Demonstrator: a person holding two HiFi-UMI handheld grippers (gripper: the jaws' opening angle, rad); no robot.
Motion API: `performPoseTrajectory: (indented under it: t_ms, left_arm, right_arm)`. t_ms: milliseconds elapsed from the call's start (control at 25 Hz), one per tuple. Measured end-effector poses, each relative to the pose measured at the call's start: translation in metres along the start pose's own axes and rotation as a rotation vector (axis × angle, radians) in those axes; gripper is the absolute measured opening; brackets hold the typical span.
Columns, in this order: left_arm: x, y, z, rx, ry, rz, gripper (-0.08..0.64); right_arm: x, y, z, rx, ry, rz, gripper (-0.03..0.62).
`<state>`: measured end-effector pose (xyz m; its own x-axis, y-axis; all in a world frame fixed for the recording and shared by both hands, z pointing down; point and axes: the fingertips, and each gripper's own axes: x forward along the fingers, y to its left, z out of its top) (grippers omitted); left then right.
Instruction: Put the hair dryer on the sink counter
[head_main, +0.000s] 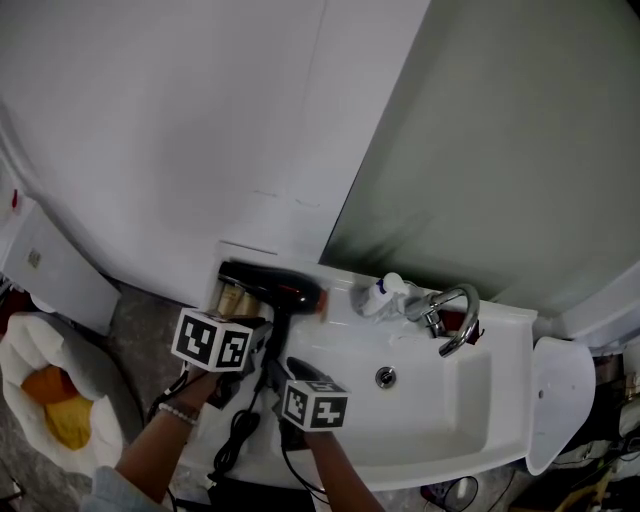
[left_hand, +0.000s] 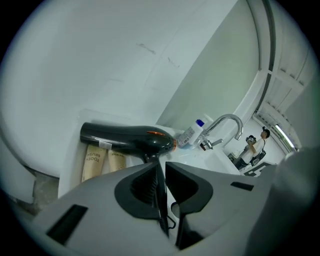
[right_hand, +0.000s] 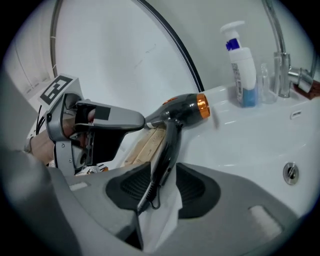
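Observation:
The black hair dryer (head_main: 270, 285) lies at the back left of the white sink counter (head_main: 345, 345), its barrel across some tan boxes (head_main: 232, 298). Its handle points toward me and the cord (head_main: 235, 435) trails off the front. In the left gripper view the dryer (left_hand: 125, 137) fills the middle. My left gripper (left_hand: 162, 172) stands nearly closed, pinching the thin lower handle. My left gripper (head_main: 262, 345) sits just left of the handle. My right gripper (right_hand: 162, 187) straddles the handle (right_hand: 167, 150) wide apart, with white counter showing beside it. My right gripper (head_main: 285, 372) is at the counter's front.
A chrome faucet (head_main: 450, 315) and a white pump bottle (head_main: 380, 295) stand behind the basin with its drain (head_main: 385, 377). The mirror (head_main: 520, 150) and white wall rise behind. A white bin (head_main: 50, 400) with something orange sits on the floor at left.

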<state>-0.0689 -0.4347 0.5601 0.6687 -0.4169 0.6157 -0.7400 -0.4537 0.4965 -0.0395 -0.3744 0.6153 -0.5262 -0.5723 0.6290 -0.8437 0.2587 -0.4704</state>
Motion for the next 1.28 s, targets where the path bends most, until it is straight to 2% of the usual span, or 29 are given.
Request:
performPoseTrajectory:
  t_ms: [80,200,240,360,440,640,760,920,1160,1280]
  left_arm:
    - [-0.007,-0.012,0.003,0.007,-0.061,-0.034,0.005]
    - [-0.020,-0.028,0.008,0.047,-0.129,-0.060,0.005]
    - [-0.024,-0.031,0.009,0.074,-0.137,-0.055,0.005]
    - [-0.035,-0.044,0.013,0.141,-0.157,-0.046,0.005]
    - [-0.044,-0.053,0.014,0.173,-0.175,-0.044,0.005]
    - [-0.063,-0.073,0.015,0.272,-0.196,-0.028,0.003]
    - [-0.075,-0.085,0.021,0.306,-0.226,-0.027,0.003]
    - [-0.093,-0.101,0.030,0.334,-0.275,-0.027,0.003]
    - [-0.122,-0.116,0.036,0.365,-0.342,-0.002,0.003]
    - [-0.135,-0.119,0.035,0.371,-0.364,0.016,0.003]
  right_arm:
    - [-0.011,0.000,0.006,-0.038,-0.035,-0.015,0.152]
    - [-0.029,0.004,0.015,-0.122,-0.088,-0.048,0.149]
    - [-0.034,0.005,0.019,-0.138,-0.104,-0.060,0.102]
    - [-0.053,0.006,0.030,-0.147,-0.159,-0.090,0.020]
    - [-0.065,0.010,0.035,-0.155,-0.190,-0.094,0.000]
    - [-0.092,0.027,0.041,-0.237,-0.226,-0.074,0.000]
    - [-0.107,0.031,0.048,-0.229,-0.256,-0.071,0.000]
    - [-0.129,0.033,0.057,-0.188,-0.302,-0.067,-0.002]
    - [-0.162,0.038,0.071,-0.198,-0.378,-0.071,-0.002]
    - [-0.177,0.045,0.077,-0.234,-0.412,-0.076,-0.002]
